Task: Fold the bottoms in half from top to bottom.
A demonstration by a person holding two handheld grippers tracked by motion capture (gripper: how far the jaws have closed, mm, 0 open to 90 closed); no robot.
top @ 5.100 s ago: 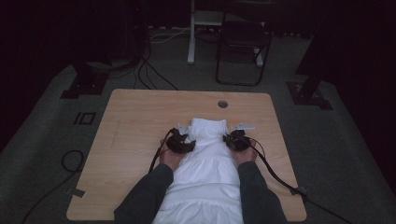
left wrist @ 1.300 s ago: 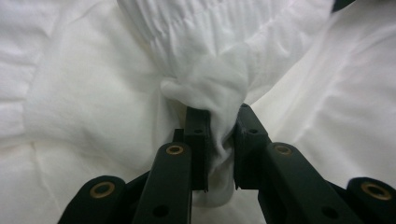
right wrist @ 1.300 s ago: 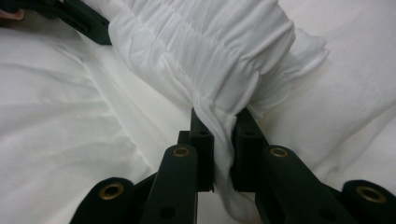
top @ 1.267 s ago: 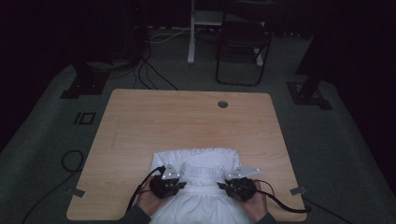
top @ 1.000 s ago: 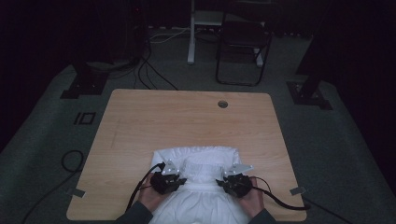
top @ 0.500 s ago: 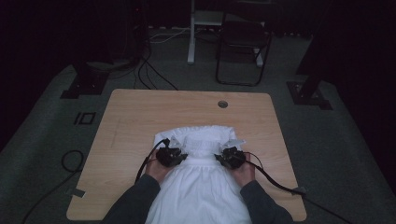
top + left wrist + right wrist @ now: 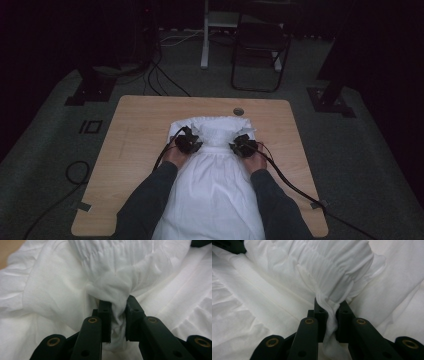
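A white garment (image 7: 212, 185) with a gathered, shirred band lies along the middle of the wooden table (image 7: 135, 125) and hangs over its near edge. My left gripper (image 7: 188, 140) is shut on a bunched fold of the white garment (image 7: 117, 290) near its far end. My right gripper (image 7: 244, 145) pinches the shirred band of the garment (image 7: 337, 272) on the other side. In each gripper view, cloth is squeezed between the two black jaws. Both hands rest on the fabric behind the grippers.
A round cable hole (image 7: 238, 111) sits in the table near its far edge. A dark chair (image 7: 260, 45) and a white post (image 7: 205, 35) stand beyond the table. Black cables (image 7: 295, 187) trail from the grippers over the table's near right side.
Both grippers have moved away from the near edge toward the far side of the table, pulling the garment's gathered end with them. More of the cloth now lies stretched along the table.
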